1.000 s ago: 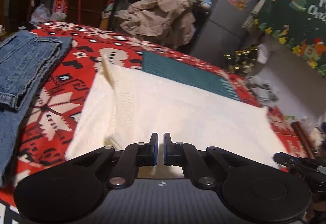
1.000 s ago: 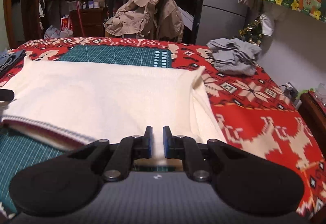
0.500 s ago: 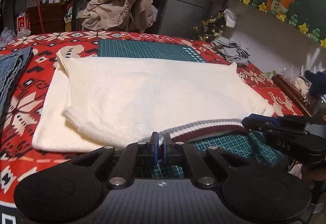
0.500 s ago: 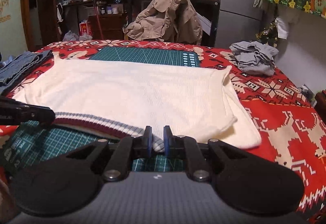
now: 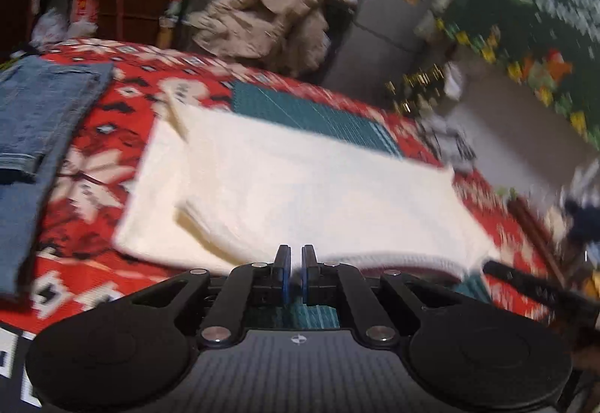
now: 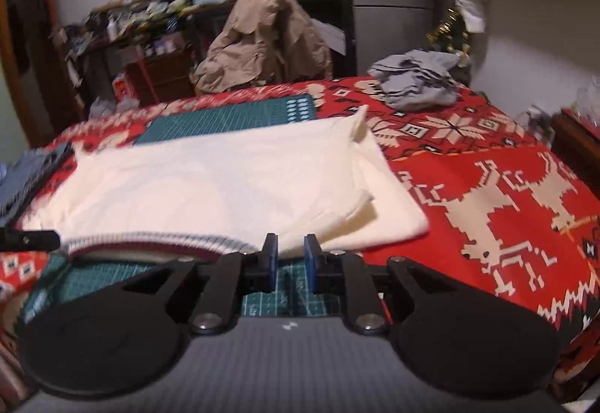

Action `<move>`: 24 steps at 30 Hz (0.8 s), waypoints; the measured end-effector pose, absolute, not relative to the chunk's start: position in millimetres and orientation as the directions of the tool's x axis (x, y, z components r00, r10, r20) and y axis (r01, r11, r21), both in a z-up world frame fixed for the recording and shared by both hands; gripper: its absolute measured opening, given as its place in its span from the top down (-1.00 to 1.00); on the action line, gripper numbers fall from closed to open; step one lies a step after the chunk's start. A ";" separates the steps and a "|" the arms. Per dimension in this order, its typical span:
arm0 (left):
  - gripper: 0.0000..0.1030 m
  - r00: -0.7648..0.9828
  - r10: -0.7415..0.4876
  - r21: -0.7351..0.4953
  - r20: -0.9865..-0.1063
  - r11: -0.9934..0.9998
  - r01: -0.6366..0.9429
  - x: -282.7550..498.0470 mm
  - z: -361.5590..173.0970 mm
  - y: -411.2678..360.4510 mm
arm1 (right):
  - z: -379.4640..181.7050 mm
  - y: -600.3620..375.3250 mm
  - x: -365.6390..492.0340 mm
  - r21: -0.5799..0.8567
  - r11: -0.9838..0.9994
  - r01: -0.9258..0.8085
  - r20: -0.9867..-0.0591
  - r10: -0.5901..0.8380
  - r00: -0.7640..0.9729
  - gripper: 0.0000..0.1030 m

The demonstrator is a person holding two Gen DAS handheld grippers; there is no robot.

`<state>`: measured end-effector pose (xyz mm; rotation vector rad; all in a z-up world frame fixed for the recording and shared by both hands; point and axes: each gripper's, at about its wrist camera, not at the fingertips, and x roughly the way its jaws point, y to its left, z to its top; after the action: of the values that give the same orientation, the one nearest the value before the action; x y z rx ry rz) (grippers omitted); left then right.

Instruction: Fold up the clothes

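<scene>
The cream knit sweater (image 6: pixel 210 184) lies spread flat on the red patterned tablecloth (image 6: pixel 487 188), partly over the green cutting mat (image 6: pixel 232 124), with its striped hem (image 6: pixel 157 240) along the near edge and both sleeves folded in over the body. The right tool (image 6: pixel 291 255) stands slightly parted just short of the hem, with nothing between its pads. The left tool (image 5: pixel 295 272) is nearly closed at the same hem; that view is motion-blurred, so whether it pinches the knit I cannot tell. If only one side has hold when the hem lifts, the fold would likely run skewed. The loose sleeve (image 6: pixel 348 214) nearest the right tool could also slide out, and the thick knit may slip from a shallow pinch.
</scene>
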<state>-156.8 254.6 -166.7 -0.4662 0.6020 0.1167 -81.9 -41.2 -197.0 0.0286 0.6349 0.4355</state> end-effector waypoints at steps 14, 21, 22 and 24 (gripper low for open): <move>0.60 0.826 0.075 -0.484 -0.559 0.778 -0.399 -66.1 -155.4 368.5 | -163.8 -58.7 79.5 0.257 0.925 -0.278 -0.500 0.374 0.782 0.62; 0.49 0.818 0.031 -0.580 -0.574 0.691 -0.433 -45.9 -168.1 397.1 | -178.1 -61.8 147.4 0.364 0.896 -0.256 -0.551 0.429 0.716 0.47; 0.47 0.817 0.024 -0.586 -0.576 0.685 -0.433 -48.0 -168.8 397.7 | -180.3 -63.3 149.4 0.377 0.891 -0.252 -0.553 0.435 0.711 0.42; 0.46 0.815 0.011 -0.599 -0.579 0.672 -0.435 -52.3 -170.2 398.9 | -184.7 -69.3 149.7 0.434 0.863 -0.258 -0.544 0.479 0.689 0.37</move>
<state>-52.3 398.9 -170.2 -0.8026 0.5769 0.2669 149.7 -69.3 -184.7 0.3385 0.6975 0.4209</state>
